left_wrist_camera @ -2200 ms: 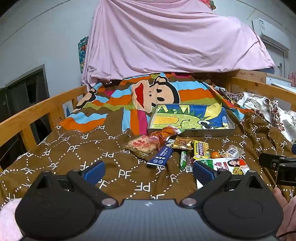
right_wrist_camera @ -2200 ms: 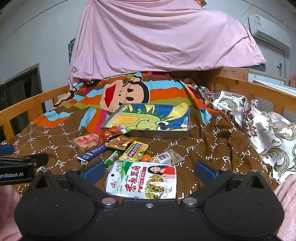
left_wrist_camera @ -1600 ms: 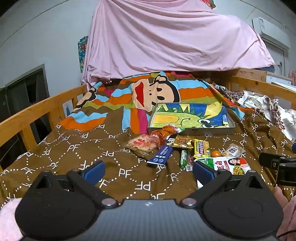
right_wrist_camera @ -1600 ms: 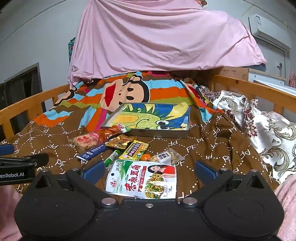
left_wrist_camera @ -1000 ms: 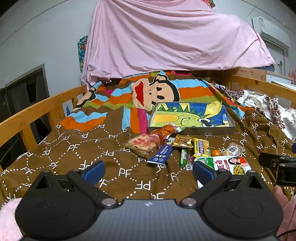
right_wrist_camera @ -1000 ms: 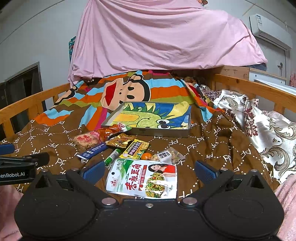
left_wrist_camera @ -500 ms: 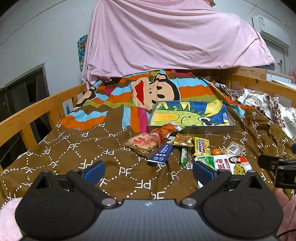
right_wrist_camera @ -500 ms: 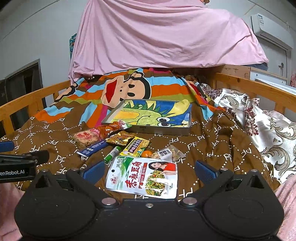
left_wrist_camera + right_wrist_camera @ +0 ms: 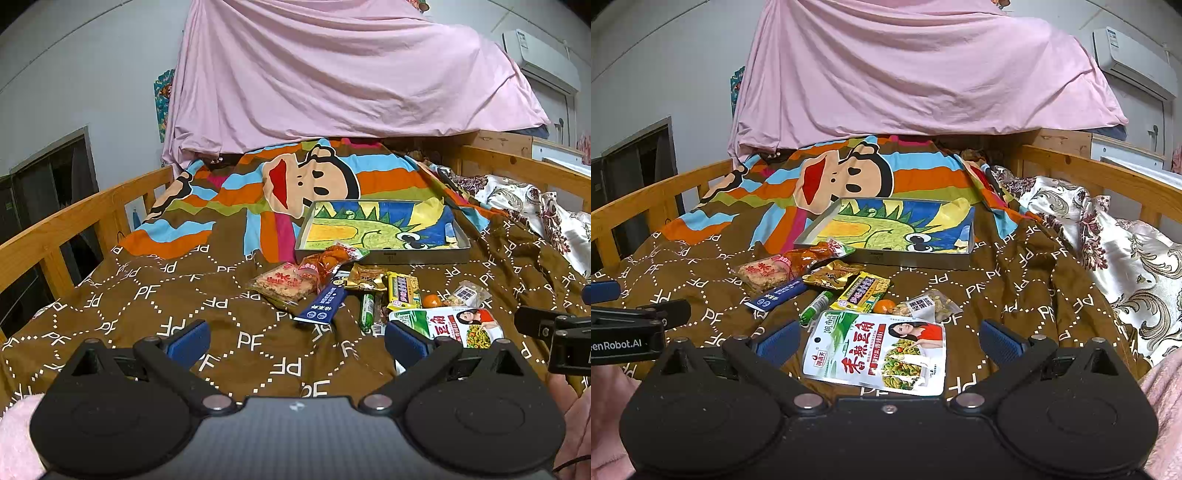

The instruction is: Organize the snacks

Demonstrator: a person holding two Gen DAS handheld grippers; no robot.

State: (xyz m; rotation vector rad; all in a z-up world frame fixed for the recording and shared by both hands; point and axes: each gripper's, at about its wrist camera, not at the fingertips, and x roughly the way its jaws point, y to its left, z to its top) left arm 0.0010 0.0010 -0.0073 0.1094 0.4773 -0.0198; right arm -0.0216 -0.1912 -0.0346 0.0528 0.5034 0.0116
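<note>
Several snack packets lie on a brown bedspread in front of a shallow metal tray with a dinosaur picture. A big green-and-white pouch lies nearest. Behind it are a yellow bar, a green stick, a blue stick, a rice cracker pack and a clear nut bag. My right gripper is open, low, with the pouch between its fingers. My left gripper is open and empty over bare bedspread, left of the pouch.
Wooden bed rails run along both sides. A striped monkey blanket and a pink sheet rise behind the tray. A floral quilt is bunched on the right.
Both grippers have crept slightly forward and lower toward the snacks. The right one has come closer to the green-and-white pouch. Jaws stay open; nothing was picked up.
</note>
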